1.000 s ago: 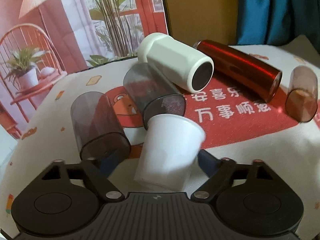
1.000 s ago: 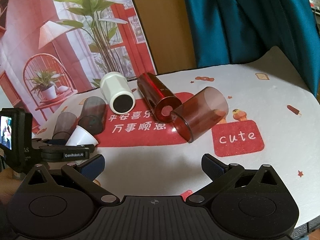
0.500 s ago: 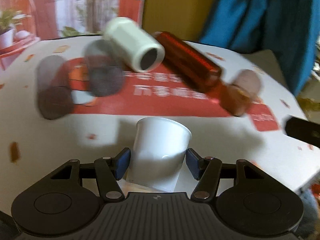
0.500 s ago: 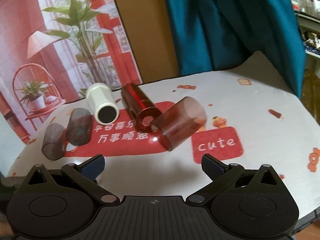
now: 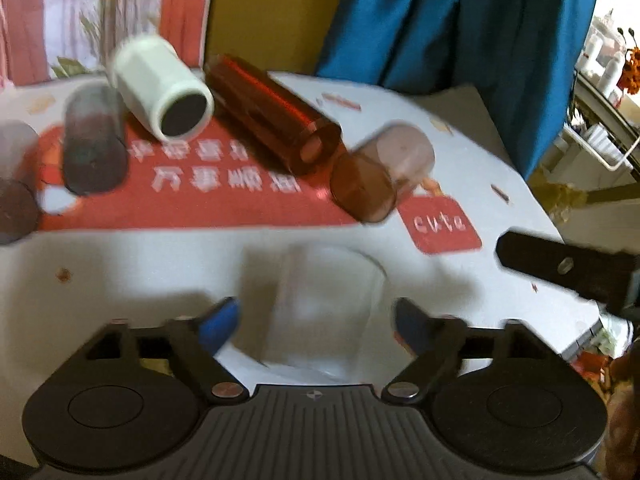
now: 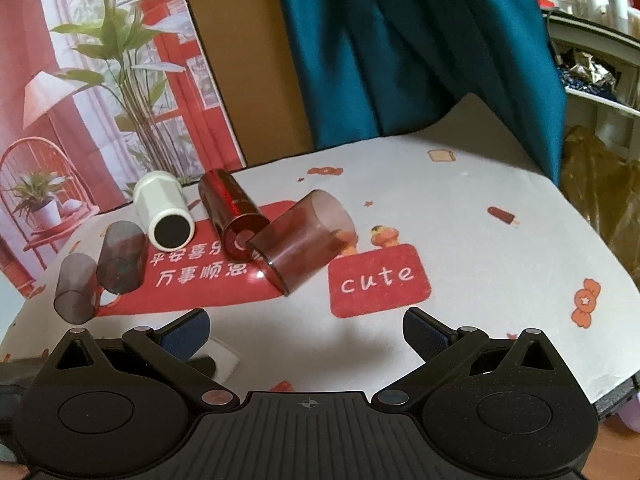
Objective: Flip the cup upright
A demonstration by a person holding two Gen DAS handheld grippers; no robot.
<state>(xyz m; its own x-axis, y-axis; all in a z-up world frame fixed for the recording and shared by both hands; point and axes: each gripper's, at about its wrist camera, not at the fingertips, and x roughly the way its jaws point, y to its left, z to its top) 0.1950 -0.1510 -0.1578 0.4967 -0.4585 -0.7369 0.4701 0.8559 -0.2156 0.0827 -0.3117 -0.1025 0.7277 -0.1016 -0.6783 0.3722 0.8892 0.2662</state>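
The left gripper [image 5: 316, 320] stands wide, its 2 blue-padded fingers [image 5: 218, 322] clear of the white paper cup [image 5: 326, 308] between them. The cup is a smooth, tapered shape, badly blurred; it sits upright on the tablecloth [image 5: 160, 264] with its round rim toward the top, and whether anything is inside cannot be told. The right gripper [image 6: 306, 334] is also spread wide with nothing between its ribbed blue pads [image 6: 424, 334]; in the left wrist view its black body pokes in from the right edge.

Beyond the tongs, the matte white cloth carries a red printed panel with white characters [image 6: 200, 270] and a red "cute" patch [image 6: 378, 280]. 5 vessels lie on their sides there. A translucent brown tumbler [image 6: 304, 250] lies with its open mouth toward the camera, touching a glossy red metallic cylinder [image 6: 234, 216]. Just beside that is a white faceted cylinder [image 6: 164, 210] with a black end. 2 smoky grey translucent tumblers [image 6: 120, 258] lie side by side at the left, both looking empty.

Behind stand a printed poster of a red room with plants [image 6: 100, 92] and a teal curtain [image 6: 420, 48].
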